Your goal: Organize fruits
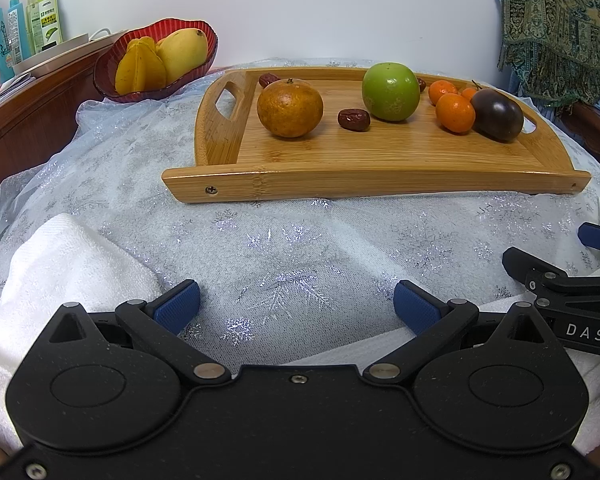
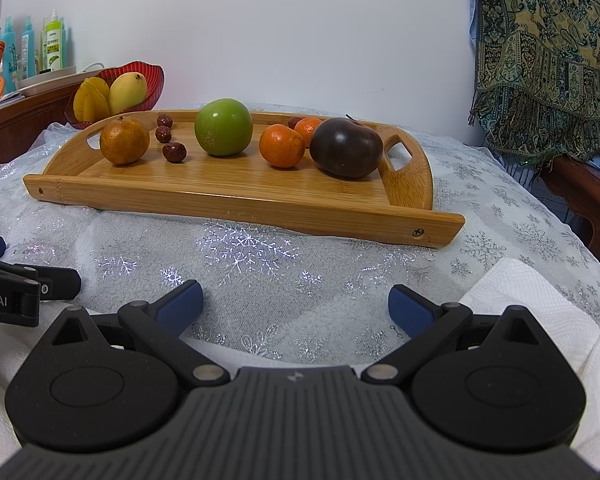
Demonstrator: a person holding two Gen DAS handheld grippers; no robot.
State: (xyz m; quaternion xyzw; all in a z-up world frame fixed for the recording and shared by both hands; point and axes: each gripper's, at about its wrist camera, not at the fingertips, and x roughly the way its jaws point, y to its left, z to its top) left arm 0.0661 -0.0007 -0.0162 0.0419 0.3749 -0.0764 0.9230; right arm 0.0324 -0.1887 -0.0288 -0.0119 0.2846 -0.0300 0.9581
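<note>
Left wrist: left gripper [image 1: 296, 304] spread wide, empty, low over the snowflake cloth [image 1: 300, 248], well short of the bamboo tray [image 1: 380, 184]. Tray holds a brownish orange [image 1: 290, 108], green apple [image 1: 391, 92], dark plum [image 1: 498, 114], small mandarins [image 1: 455, 113] and red dates [image 1: 353, 119]. Red bowl [image 1: 112, 88] behind the tray's left end already has a starfruit [image 1: 140, 66] and mango [image 1: 182, 54]. My read: sorting barely started; most fruit remains loose on the tray.

Right wrist: right gripper [image 2: 296, 304] also spread, nothing between its fingers, near the cloth's front edge. Same tray [image 2: 260, 208] load: plum [image 2: 346, 148] nearest the right handle, mandarin [image 2: 282, 146] touching it or just beside, can't tell. Bowl [image 2: 152, 80] far left.
</note>
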